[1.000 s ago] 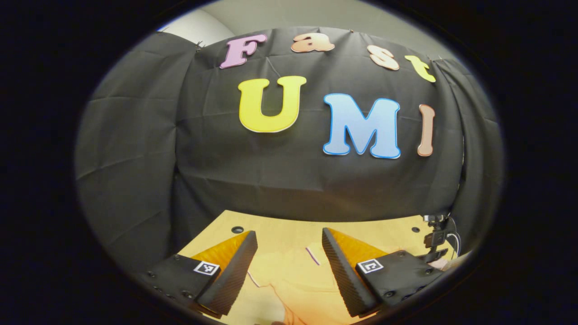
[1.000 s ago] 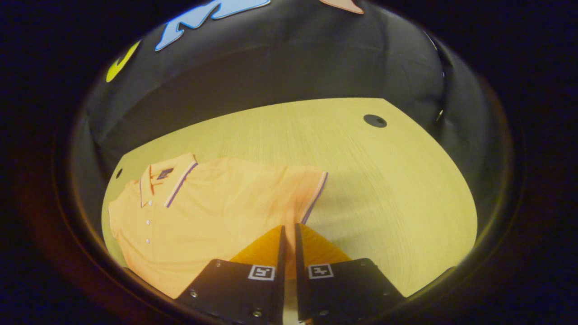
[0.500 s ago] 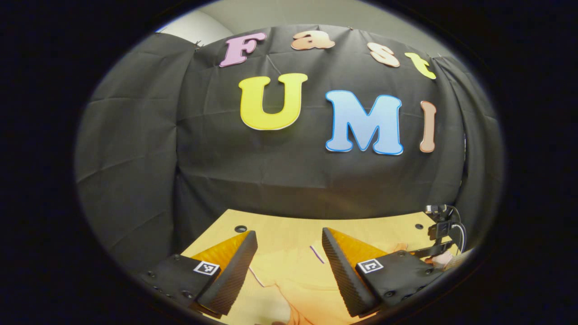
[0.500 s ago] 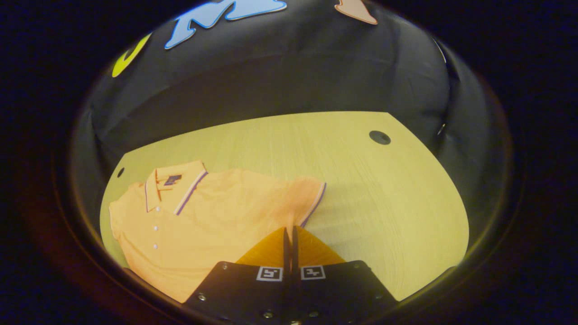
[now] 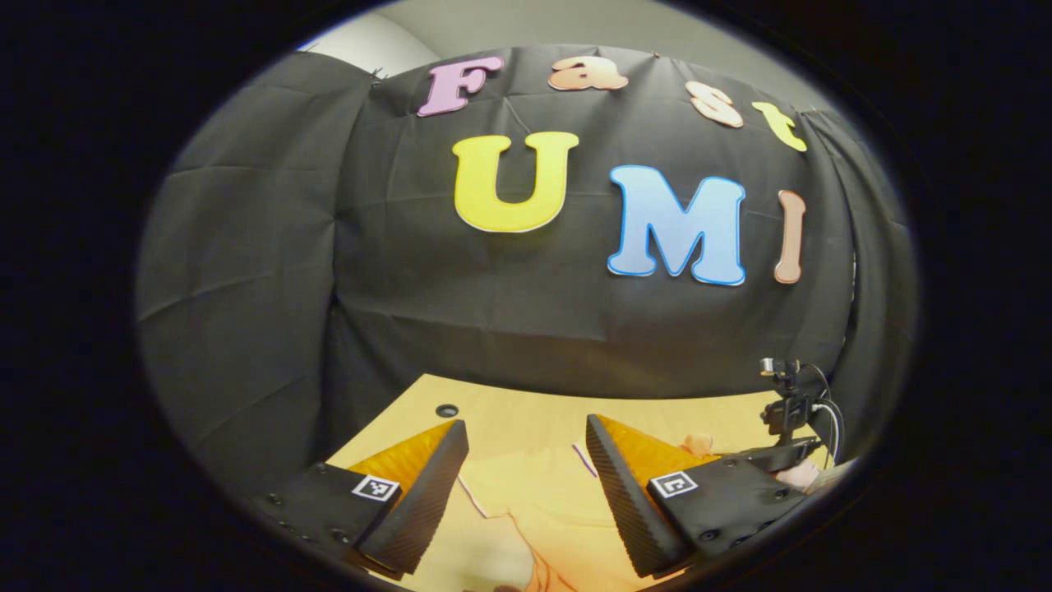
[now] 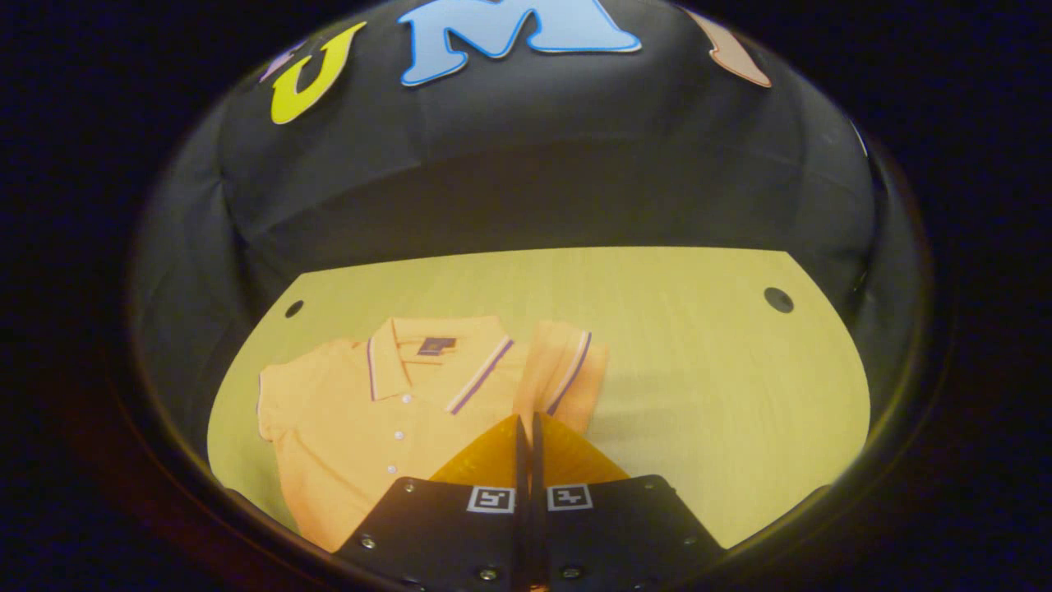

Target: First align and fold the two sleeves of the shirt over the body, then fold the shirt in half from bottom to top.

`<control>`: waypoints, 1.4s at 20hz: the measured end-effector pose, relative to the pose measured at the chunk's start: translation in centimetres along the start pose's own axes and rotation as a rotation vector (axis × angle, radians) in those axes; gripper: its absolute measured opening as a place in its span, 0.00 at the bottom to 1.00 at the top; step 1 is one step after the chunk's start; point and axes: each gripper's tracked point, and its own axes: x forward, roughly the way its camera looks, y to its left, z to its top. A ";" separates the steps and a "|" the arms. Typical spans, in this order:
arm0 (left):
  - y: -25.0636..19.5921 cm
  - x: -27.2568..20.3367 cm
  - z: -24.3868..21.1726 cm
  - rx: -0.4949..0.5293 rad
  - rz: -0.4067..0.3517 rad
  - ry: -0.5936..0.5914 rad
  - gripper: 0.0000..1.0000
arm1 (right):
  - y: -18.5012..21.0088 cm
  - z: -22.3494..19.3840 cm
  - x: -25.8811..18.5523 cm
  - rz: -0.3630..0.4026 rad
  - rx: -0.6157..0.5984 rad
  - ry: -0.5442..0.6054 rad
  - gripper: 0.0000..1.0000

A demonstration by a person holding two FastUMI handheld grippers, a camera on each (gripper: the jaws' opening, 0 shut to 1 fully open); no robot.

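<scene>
A: Folding the first sleeve [image 6: 567, 370], we judge. In the right gripper view the right gripper [image 6: 527, 427] has its fingers pressed together at 6 o'clock, right at the sleeve's lower edge; we think a pinch of cloth is between them, but the fingers hide the contact, so we cannot say for sure.

B: And the left gripper [image 5: 526, 477]?

A: Wide open, holding nothing, hanging over the shirt's cloth at 6 o'clock of its own view. The other gripper and a hand show at about 4 o'clock there.

B: Where does the shirt [image 6: 386, 419] lie?

A: Flat on the wooden table [image 6: 699, 362], left of centre, about 8 o'clock in the right gripper view. Collar [image 6: 427, 362] points to 12, toward the booth wall; hem runs off toward 6. Long axis 12 to 6.

B: How do we do this step well?

A: Carry the sleeve across toward 9 o'clock, low over the body, cuff stripe parallel to the long axis. We should pin the shoulder with the open gripper so the body does not drag, then let go only once the sleeve lies flat.
</scene>
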 end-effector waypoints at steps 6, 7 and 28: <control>3.0 -1.5 -1.0 0.003 0.065 0.009 0.94 | 3.7 -2.6 1.8 0.053 -0.071 0.076 0.00; 3.4 -1.6 -1.5 -0.002 0.070 0.014 0.94 | 3.8 -3.0 2.1 0.052 -0.076 0.091 0.00; 6.5 14.0 -19.1 0.003 -0.010 0.308 0.96 | 4.7 0.7 -7.4 0.035 -0.003 -0.029 0.24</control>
